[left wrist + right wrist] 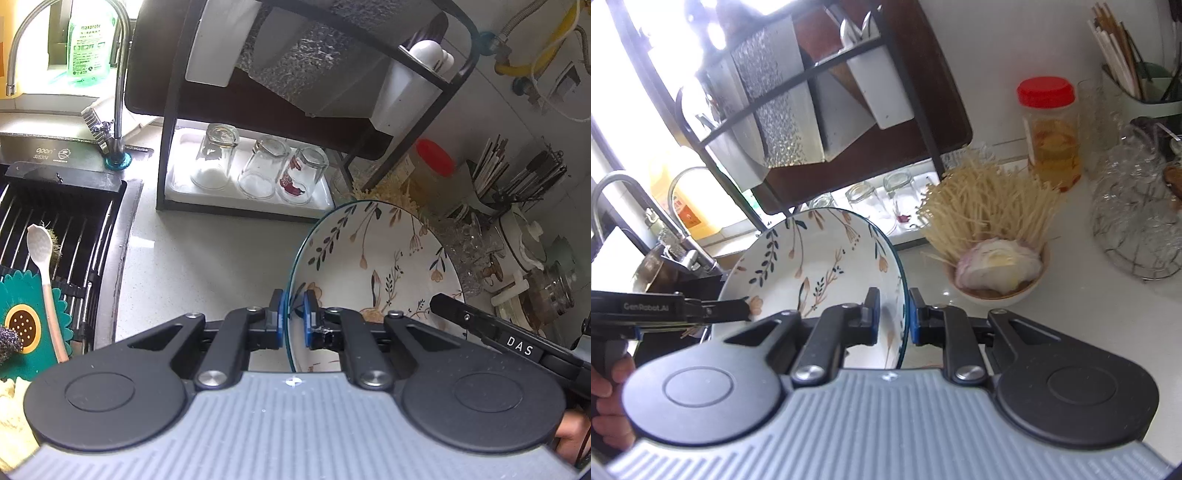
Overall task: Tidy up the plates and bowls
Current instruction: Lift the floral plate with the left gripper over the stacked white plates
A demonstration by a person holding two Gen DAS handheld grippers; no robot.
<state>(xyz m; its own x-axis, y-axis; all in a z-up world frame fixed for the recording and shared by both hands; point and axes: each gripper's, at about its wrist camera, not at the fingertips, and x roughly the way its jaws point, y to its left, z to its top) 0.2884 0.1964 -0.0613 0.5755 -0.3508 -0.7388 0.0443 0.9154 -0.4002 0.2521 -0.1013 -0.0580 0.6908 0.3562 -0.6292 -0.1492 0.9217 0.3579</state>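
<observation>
A white plate with a floral pattern and a blue rim (380, 266) hangs above the counter, held by both grippers on opposite sides. My left gripper (293, 314) is shut on its left rim, blue pads pressing both faces. In the right wrist view the same plate (820, 258) tilts up toward the black dish rack (820, 110), and my right gripper (894, 314) is shut on its right rim. The right gripper's finger (480, 325) shows across the plate in the left wrist view; the left gripper's finger (713, 310) shows in the right wrist view.
The dish rack (332, 92) stands behind, with three upturned glasses (258, 166) on its white tray. A sink (55, 229) with a spoon and faucet lies left. A bowl of enoki mushrooms (993, 236), a red-capped jar (1052, 133), glassware and a utensil holder (1137, 81) crowd the right.
</observation>
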